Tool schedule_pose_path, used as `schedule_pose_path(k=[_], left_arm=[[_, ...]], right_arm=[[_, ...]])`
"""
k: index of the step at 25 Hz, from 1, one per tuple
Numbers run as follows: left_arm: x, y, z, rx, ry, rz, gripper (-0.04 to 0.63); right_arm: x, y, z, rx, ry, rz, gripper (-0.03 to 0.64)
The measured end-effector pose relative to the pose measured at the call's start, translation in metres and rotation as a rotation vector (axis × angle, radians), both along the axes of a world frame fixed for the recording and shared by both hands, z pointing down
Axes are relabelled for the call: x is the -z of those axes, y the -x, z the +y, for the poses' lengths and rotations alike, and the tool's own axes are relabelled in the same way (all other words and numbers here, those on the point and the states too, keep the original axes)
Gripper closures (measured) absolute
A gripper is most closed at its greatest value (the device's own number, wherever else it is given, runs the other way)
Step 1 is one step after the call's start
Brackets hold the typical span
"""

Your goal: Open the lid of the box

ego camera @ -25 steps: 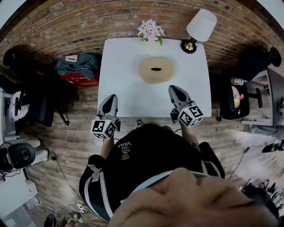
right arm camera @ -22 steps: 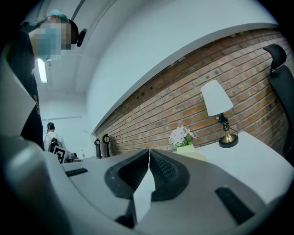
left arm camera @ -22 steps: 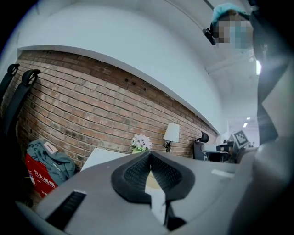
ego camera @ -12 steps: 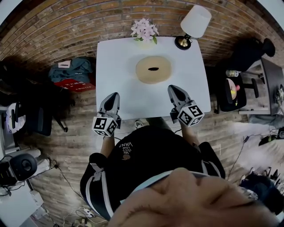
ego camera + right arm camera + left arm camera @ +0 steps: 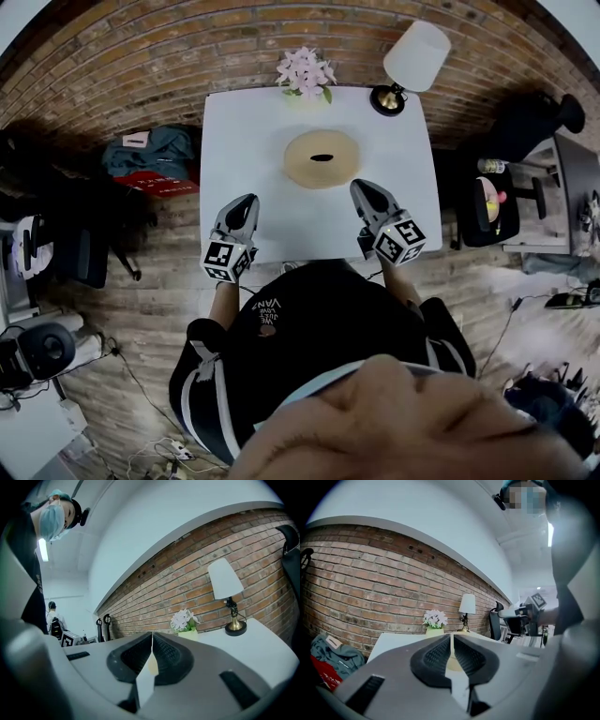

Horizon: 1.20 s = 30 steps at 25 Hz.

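A round tan box with a dark slot in its lid lies closed at the middle of the white table. My left gripper hovers over the table's near left part with its jaws shut and nothing in them. My right gripper is over the near right part, also shut and empty. Both stop short of the box and point toward it. In the left gripper view the pads meet, and only a tan sliver of the box shows past them. The right gripper view shows the same sliver of the box.
A pot of pale flowers and a white-shaded lamp stand at the table's far edge against the brick wall. A black chair stands right of the table. Clothes and a red bag lie on the floor to the left.
Both grippers have edged a little forward over the table's near edge, the left one more. Their jaws stayed shut. The box has not moved.
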<state>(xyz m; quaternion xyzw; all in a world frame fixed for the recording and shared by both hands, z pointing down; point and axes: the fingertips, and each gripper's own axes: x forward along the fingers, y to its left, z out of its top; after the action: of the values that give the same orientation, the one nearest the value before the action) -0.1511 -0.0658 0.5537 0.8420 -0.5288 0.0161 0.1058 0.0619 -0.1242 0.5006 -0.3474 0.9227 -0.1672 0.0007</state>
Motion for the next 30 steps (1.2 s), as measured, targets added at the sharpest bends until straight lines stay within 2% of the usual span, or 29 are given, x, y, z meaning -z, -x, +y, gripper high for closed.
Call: schedule_pose_path(k=[7, 8, 11, 16, 19, 20, 22, 26, 30], left_arm=[[-0.019, -0.015, -0.030, -0.033, 0.026, -0.056, 0.581], [-0.022, -0.017, -0.034, -0.037, 0.033, -0.056, 0.569], [-0.032, -0.023, -0.044, -0.058, 0.062, -0.043, 0.469], [-0.053, -0.039, -0.058, -0.132, 0.122, -0.064, 0.381], [-0.067, -0.047, -0.065, -0.176, 0.152, -0.106, 0.346], [-0.071, -0.048, -0.067, -0.191, 0.159, -0.126, 0.341], [-0.079, -0.050, -0.071, -0.219, 0.174, -0.152, 0.334], [-0.096, -0.053, -0.076, -0.277, 0.206, -0.195, 0.303], [-0.111, -0.058, -0.081, -0.334, 0.220, -0.249, 0.253]], right_arm=[[-0.007, -0.003, -0.020, 0.033, 0.010, 0.041, 0.612], [-0.009, -0.002, -0.023, 0.044, 0.010, 0.056, 0.612], [-0.015, 0.002, -0.029, 0.087, 0.006, 0.104, 0.612], [-0.023, 0.010, -0.043, 0.151, -0.011, 0.191, 0.611], [-0.027, 0.015, -0.048, 0.198, -0.021, 0.235, 0.608], [-0.029, 0.018, -0.050, 0.213, -0.019, 0.250, 0.590], [-0.037, 0.024, -0.053, 0.252, -0.005, 0.293, 0.479], [-0.058, 0.042, -0.047, 0.411, 0.016, 0.405, 0.378], [-0.082, 0.052, -0.040, 0.580, 0.042, 0.554, 0.338]])
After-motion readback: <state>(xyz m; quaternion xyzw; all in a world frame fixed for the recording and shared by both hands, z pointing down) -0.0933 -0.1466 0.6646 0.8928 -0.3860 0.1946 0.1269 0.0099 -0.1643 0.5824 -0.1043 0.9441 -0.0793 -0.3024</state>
